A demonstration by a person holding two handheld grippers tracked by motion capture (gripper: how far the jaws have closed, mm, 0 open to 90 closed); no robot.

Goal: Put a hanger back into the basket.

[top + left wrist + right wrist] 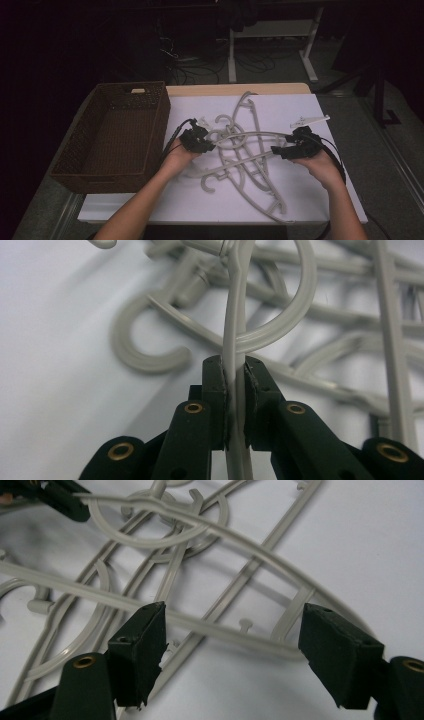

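Several grey plastic hangers [243, 160] lie tangled on the white table top [300, 190]. My left gripper [207, 145] is shut on the thin arm of one hanger [235, 315], with the arm pinched between both pads [234, 375]. That same hanger [250, 545] arches across to my right gripper [277, 150]. Its jaws stand wide apart [232, 615], with the hanger's far end and lower bar [200, 622] between them and neither pad pressing on it. The left gripper [65, 500] shows at the far end of the hanger in the right gripper view.
An empty dark wicker basket [75, 170] stands at the table's left side. A white clip piece [310, 120] lies at the back right, and a smaller one [202, 121] behind the left gripper. Desk legs and cables lie beyond the table's far edge.
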